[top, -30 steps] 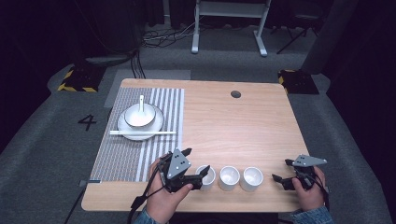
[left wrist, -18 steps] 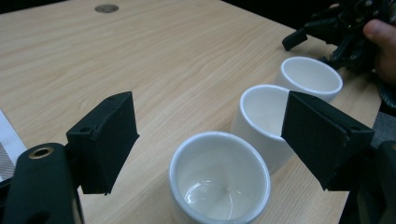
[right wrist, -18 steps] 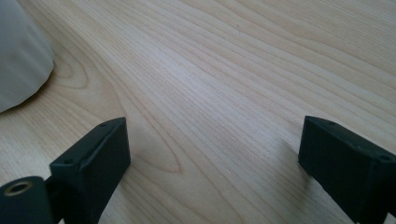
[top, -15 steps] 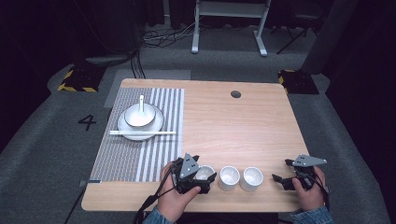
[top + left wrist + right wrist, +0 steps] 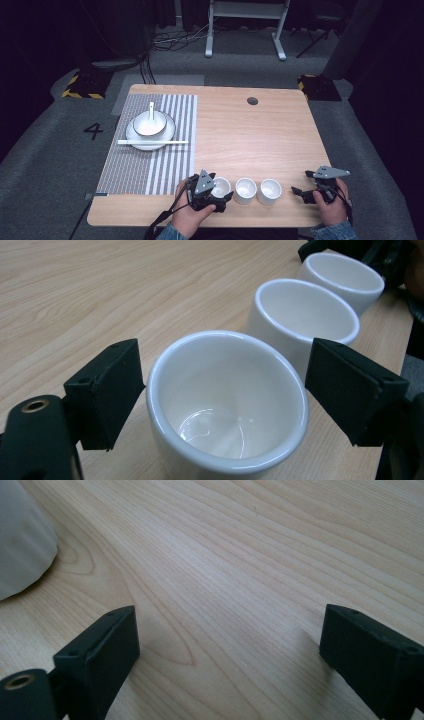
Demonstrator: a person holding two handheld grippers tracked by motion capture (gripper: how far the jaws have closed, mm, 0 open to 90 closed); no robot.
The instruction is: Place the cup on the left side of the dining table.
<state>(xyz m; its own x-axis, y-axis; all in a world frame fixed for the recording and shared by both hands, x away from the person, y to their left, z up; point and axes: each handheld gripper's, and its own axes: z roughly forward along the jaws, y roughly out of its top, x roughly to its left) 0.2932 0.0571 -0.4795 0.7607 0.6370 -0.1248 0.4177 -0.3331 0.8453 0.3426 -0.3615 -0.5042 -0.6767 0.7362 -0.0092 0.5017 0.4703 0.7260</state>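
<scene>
Three white cups stand in a row near the table's front edge: left cup point(image 5: 221, 186), middle cup point(image 5: 245, 190), right cup point(image 5: 269, 192). My left gripper point(image 5: 220, 191) is open, one jaw on each side of the left cup point(image 5: 227, 405) with a small gap at both sides. Beyond it in the left gripper view stand the middle cup point(image 5: 305, 315) and the right cup point(image 5: 345, 275). My right gripper point(image 5: 301, 183) rests open on the wood just right of the row, with nothing between its jaws point(image 5: 225, 650). The edge of a cup point(image 5: 22, 540) shows at that view's left.
A striped placemat point(image 5: 150, 170) covers the table's left side. On it stands a plate point(image 5: 167, 132) with a bowl and spoon point(image 5: 150, 122), and chopsticks point(image 5: 152, 142) lie across its front. A cable hole point(image 5: 252, 101) sits at the back. The front edge is close behind both hands.
My left gripper has moved right along the front edge until its open jaws came around the left cup. The right gripper and the cups have stayed put.
</scene>
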